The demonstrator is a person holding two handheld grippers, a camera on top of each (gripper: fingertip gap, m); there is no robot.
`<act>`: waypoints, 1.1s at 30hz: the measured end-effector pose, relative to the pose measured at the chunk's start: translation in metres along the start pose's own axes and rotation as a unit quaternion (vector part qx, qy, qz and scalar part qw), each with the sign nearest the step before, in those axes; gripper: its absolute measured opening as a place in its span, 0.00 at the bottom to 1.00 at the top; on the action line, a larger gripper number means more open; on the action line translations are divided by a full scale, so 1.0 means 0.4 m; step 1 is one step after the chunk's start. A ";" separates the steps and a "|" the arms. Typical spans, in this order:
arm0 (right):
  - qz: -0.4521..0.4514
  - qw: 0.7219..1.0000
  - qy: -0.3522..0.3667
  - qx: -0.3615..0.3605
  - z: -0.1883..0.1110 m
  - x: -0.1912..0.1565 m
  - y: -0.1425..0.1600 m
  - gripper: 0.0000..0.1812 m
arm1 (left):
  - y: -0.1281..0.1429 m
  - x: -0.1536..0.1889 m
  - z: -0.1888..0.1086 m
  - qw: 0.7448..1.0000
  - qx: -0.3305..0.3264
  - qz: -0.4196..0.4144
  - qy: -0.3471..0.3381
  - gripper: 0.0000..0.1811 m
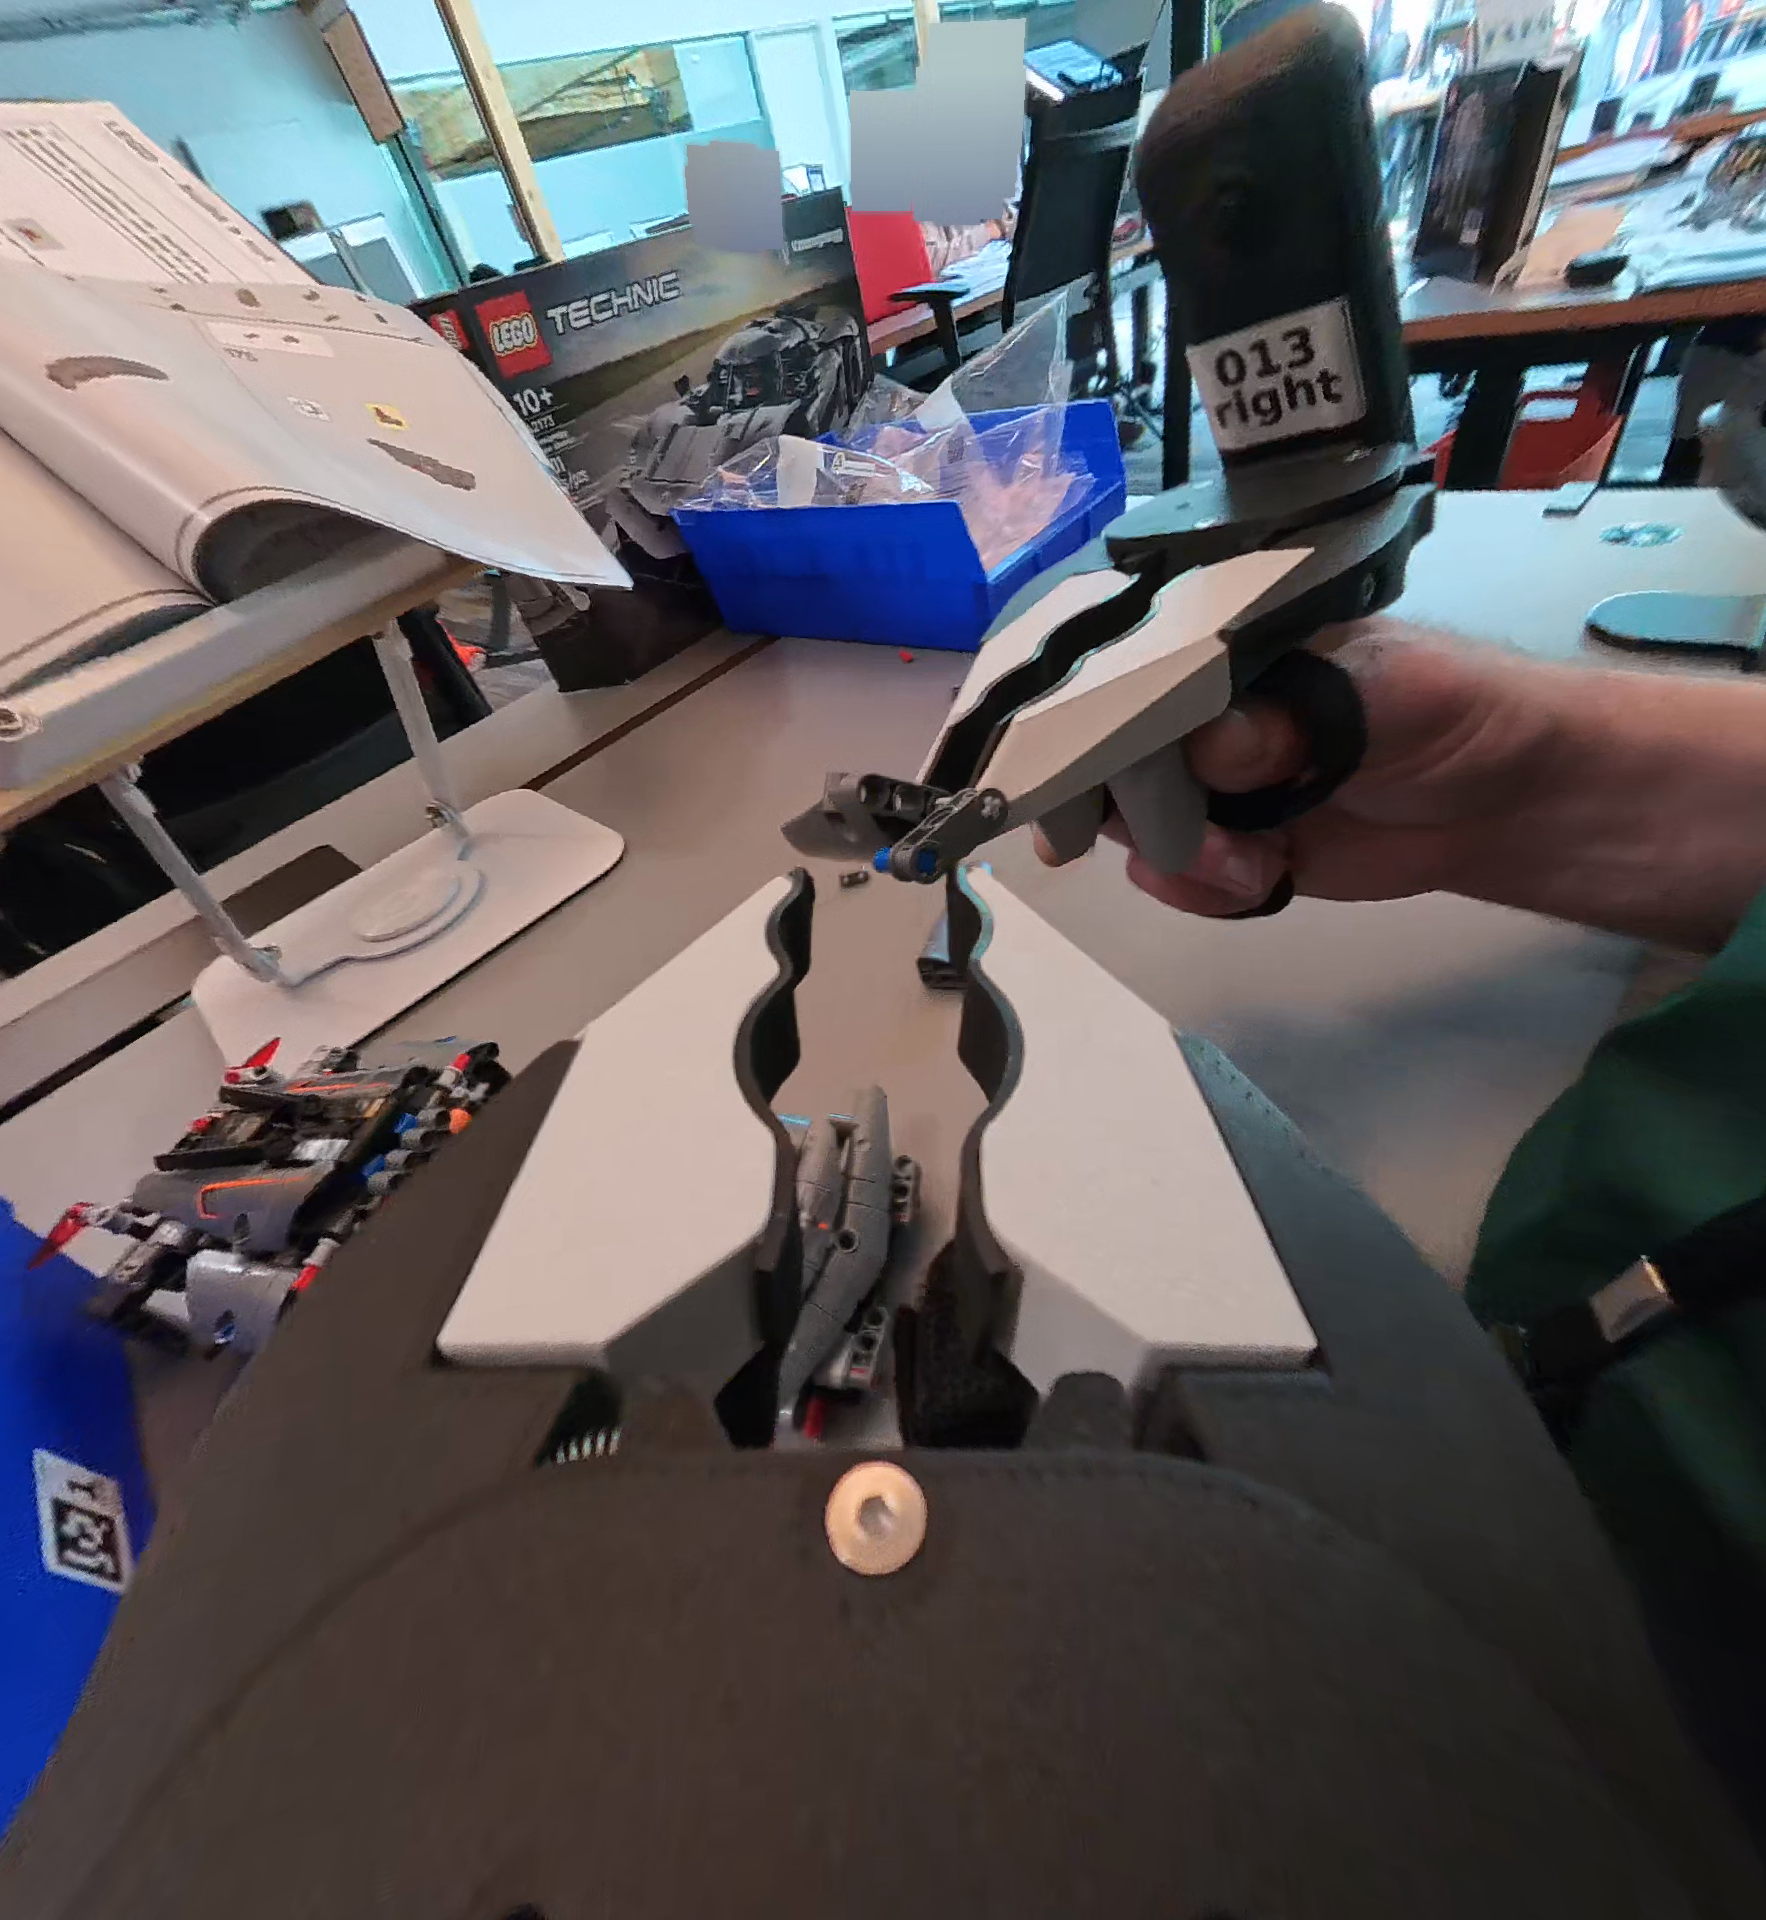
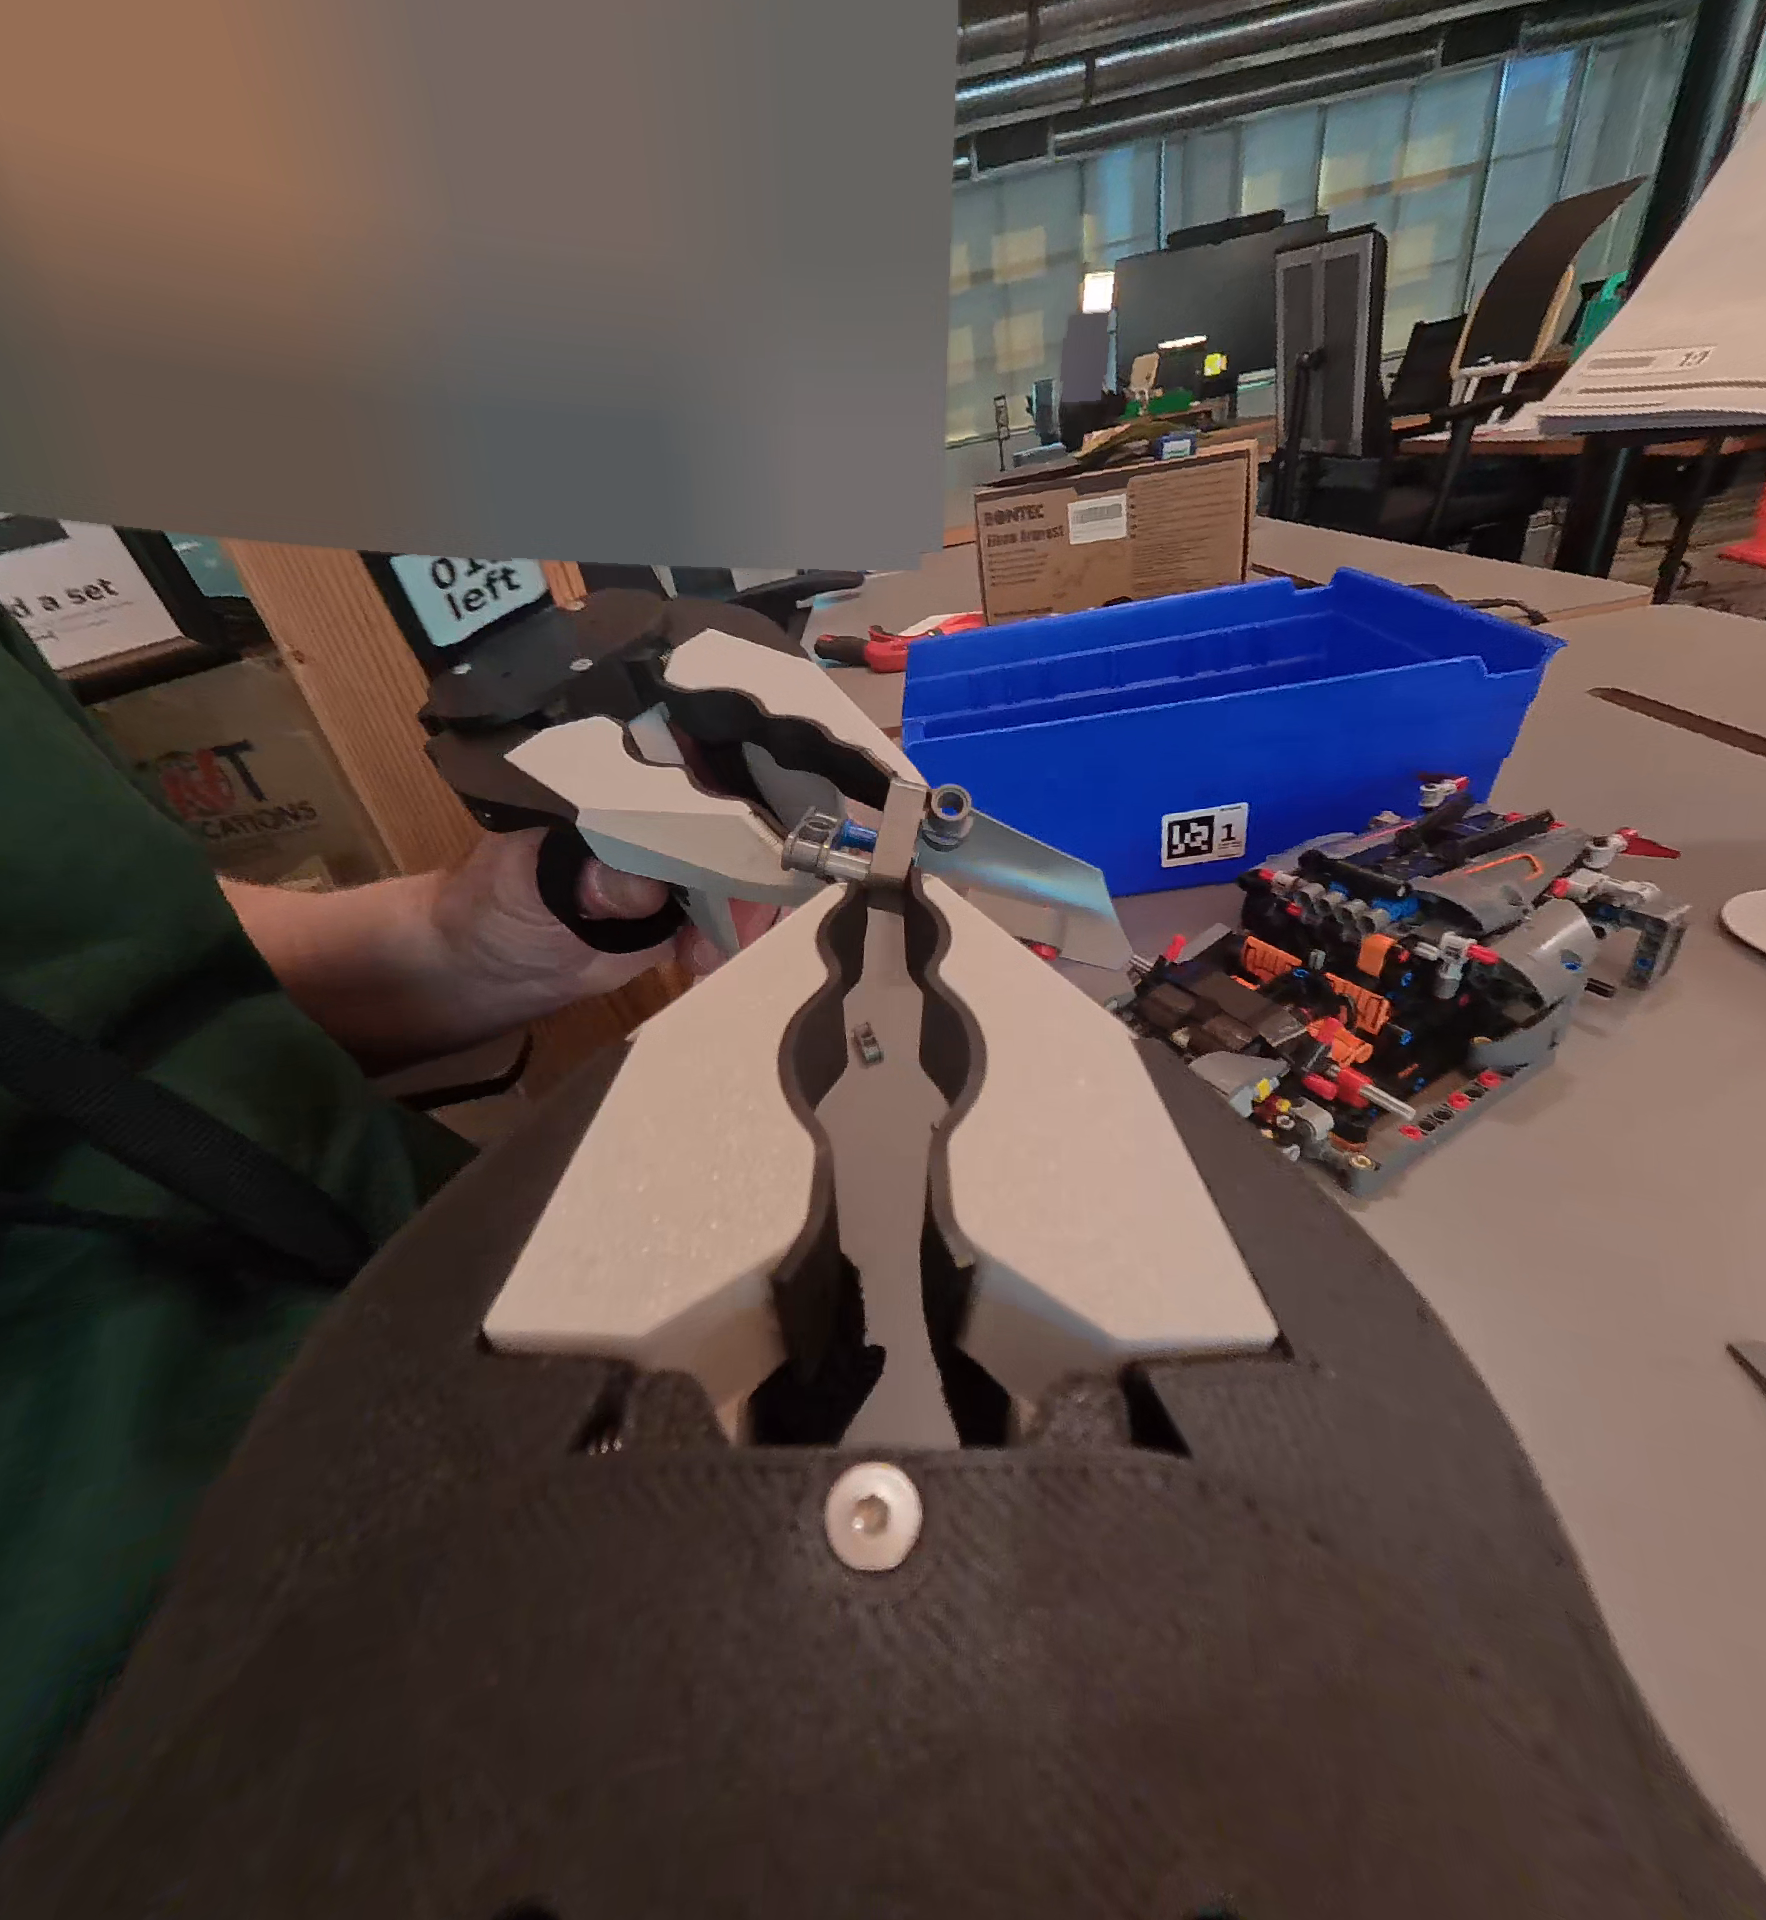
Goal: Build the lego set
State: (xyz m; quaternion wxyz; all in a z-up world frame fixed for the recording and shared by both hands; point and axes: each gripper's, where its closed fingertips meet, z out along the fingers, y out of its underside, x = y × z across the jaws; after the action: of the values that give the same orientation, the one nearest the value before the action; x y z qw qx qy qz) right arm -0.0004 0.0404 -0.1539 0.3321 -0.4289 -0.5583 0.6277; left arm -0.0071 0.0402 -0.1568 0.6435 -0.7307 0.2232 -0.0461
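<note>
1. L gripper [image 1: 884, 894]: jaws apart, nothing between the tips. Held by person's left hand [image 2: 526, 935], green sleeve behind it.
2. Seen through the L finger gap in the left wrist view: grey panel part [image 1: 848, 1247] lying loose on the table [image 1: 1326, 1039], near end of the gap.
3. Partly built model [image 1: 287, 1174], dark grey/black w/ orange and red bits, sits on the table just left of the L gripper. In the right wrist view it's to the right [image 2: 1430, 987], in front of a blue bin [image 2: 1222, 707] that bears a square tag.
4. Small dark part [image 1: 853, 878] on the table near the L tips; also shows thru the R finger gap [image 2: 865, 1042].
5. R gripper [image 2: 889, 883]: clamped on a small sub-assy [image 2: 894, 842], held above the table. Sub-assy = grey panel, grey connector, blue pin. In the left wrist view it hangs at the R tips [image 1: 900, 821], just beyond the L tips. Can't tell whether L touches it.
6. Right hand [image 1: 1378, 790] on the R gripper's trigger.
7. Left side, mid: white stand base [image 1: 411, 914] carrying an open instruction booklet [image 1: 235, 416].
8. Farther: second blue bin [image 1: 858, 582] holding clear plastic bags, set box [image 1: 671, 353] just behind it.
9. Far in the right wrist view: cardboard box [image 2: 1118, 530] behind the tagged bin.
</note>
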 end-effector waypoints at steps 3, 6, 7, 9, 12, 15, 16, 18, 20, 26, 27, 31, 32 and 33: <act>-0.005 1.000 0.002 -0.013 0.004 -0.003 0.007 0.03 | -0.012 0.001 -0.002 1.000 0.008 0.003 0.000 0.12; -0.012 1.000 0.011 -0.021 0.005 0.001 0.011 0.03 | -0.007 -0.008 -0.001 1.000 0.001 -0.013 -0.001 0.12; -0.015 0.999 0.015 -0.025 0.005 0.002 0.012 0.03 | -0.004 -0.007 0.000 1.000 -0.002 -0.024 0.003 0.12; -0.019 0.999 0.021 -0.032 0.006 0.001 0.015 0.03 | -0.001 0.002 0.000 0.999 0.001 -0.045 0.011 0.11; -0.018 0.999 0.020 -0.032 0.004 0.000 0.018 0.03 | -0.002 0.007 -0.002 0.996 0.012 -0.085 0.026 0.12; -0.008 0.999 0.017 -0.032 0.008 -0.001 0.028 0.03 | -0.014 0.005 -0.008 0.989 0.034 -0.134 0.049 0.13; -0.003 0.999 0.014 -0.030 0.010 -0.004 0.030 0.03 | -0.011 0.007 -0.006 0.987 0.033 -0.150 0.057 0.13; 0.014 1.000 0.005 -0.018 0.014 -0.012 0.029 0.03 | -0.010 0.012 -0.004 0.981 0.042 -0.176 0.067 0.13; 0.037 0.999 0.002 -0.008 0.016 -0.015 0.032 0.03 | -0.008 0.013 -0.005 0.977 0.050 -0.196 0.069 0.13; 0.076 0.997 0.030 0.015 0.014 0.007 0.044 0.03 | -0.006 0.022 -0.015 0.988 0.042 -0.148 0.035 0.20; 0.073 0.996 0.040 0.016 0.013 0.014 0.043 0.03 | -0.005 0.029 -0.013 0.992 0.033 -0.121 0.026 0.20; 0.036 0.997 0.072 -0.002 0.017 0.027 0.046 0.03 | 0.005 0.045 0.010 0.999 -0.028 0.006 -0.018 0.16; 0.026 0.997 0.076 -0.007 0.020 0.025 0.046 0.03 | 0.008 0.044 0.017 0.998 -0.040 0.028 -0.028 0.13; 0.015 0.997 0.082 -0.011 0.023 0.024 0.045 0.03 | 0.013 0.042 0.023 0.997 -0.049 0.045 -0.034 0.11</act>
State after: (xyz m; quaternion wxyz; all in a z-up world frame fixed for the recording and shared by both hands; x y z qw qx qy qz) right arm -0.0114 0.0424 -0.1730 0.3626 -0.4904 -0.5296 0.5895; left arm 0.0099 0.0417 -0.1669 0.6152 -0.7520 0.2358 0.0184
